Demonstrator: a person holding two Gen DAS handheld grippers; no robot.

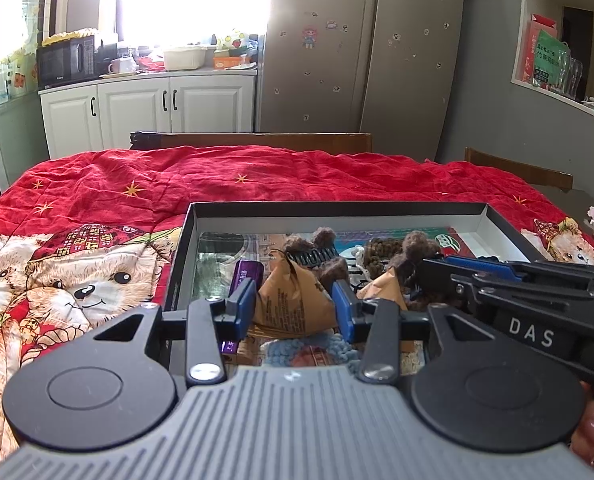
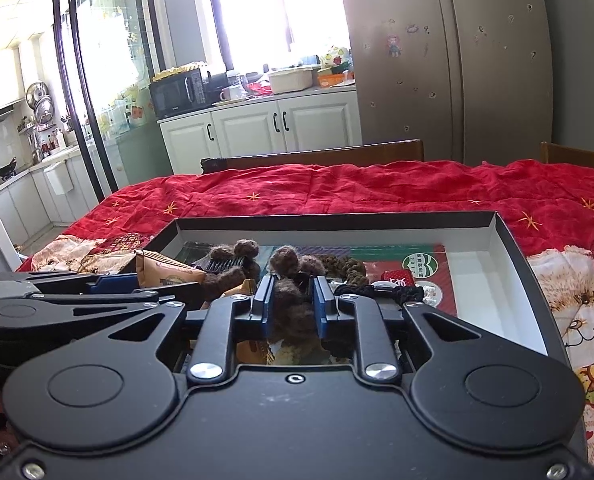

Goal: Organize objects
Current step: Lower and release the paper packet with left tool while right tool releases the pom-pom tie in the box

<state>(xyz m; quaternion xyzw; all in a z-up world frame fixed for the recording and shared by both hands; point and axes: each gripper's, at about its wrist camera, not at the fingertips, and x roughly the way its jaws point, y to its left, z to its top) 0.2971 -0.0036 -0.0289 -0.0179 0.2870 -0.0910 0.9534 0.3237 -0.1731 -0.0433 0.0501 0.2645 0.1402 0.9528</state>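
**Inspector 1:** Status of left gripper (image 1: 295, 300)?

**Inspector 2:** Pinching 1 brown paper packet (image 1: 291, 312) between both blue pads, flat faces against the pads, peak pointing away from the jaws. Held over the open black box (image 1: 337, 210), with the box floor below and beyond the jaws. Purple stick (image 1: 247, 276) just outside the left jaw. 2nd packet (image 1: 381, 288) just outside the right jaw.

**Inspector 1:** And the right gripper (image 2: 293, 300)?

**Inspector 2:** Narrowly set, pinching a brown woolly toy (image 2: 291, 308), wool filling the whole gap between the pads. More woolly pieces (image 2: 237, 252) just beyond the jaw tips. Bare white floor (image 2: 481, 280) well off to the right of the jaws.

**Inspector 1:** Recommendation for the step in hand?

**Inspector 2:** Judged as sorting inside the box. Keep light pressure on the packet, since paper probably crumples. Lift the toy straight up before moving sideways, as loose wool may snag on neighbours. Move 1 gripper at a time, the 2 sitting close together. Set each item down on bare floor, then spread the jaws fully before withdrawing.
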